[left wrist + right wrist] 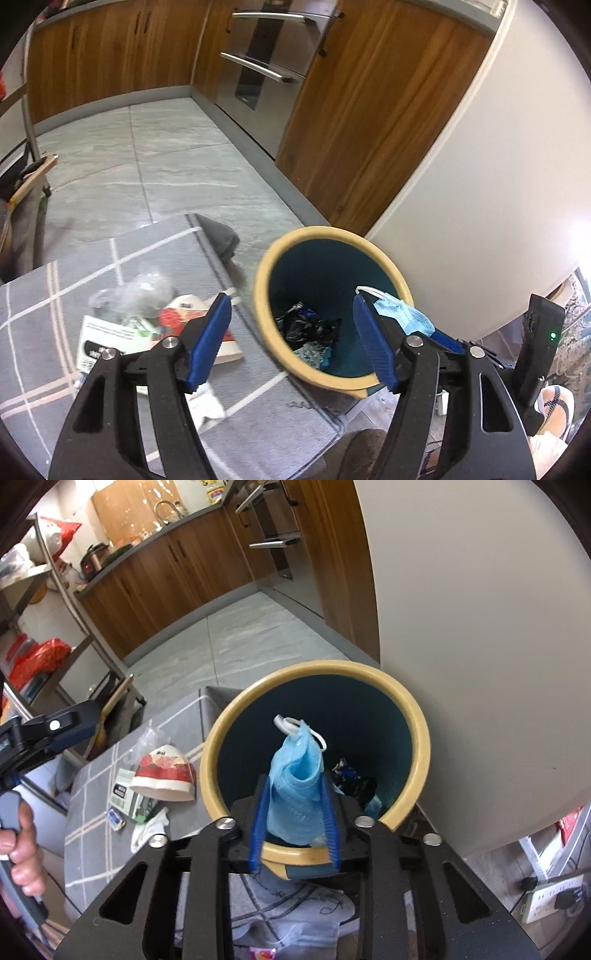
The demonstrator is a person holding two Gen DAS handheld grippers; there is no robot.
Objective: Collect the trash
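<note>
A blue face mask [295,786] is sitting pinched between the fingers of the right gripper [294,825], hanging over the open mouth of the yellow-rimmed bin [421,738] at the centre of the right wrist view. The left gripper [291,343] is hovering with its jaws spread wide and holding nothing. At lower left, a red paper cup [164,771], a small box [123,794] and a clear wrapper [136,291] are lying on the grey mat [44,325].

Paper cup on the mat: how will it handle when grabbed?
The paper cup lies on its side, so a nudge may roll it. It looks thin-walled and probably light; the left tongs, now open, could crush it. Its rim already looks slightly flattened.
</note>
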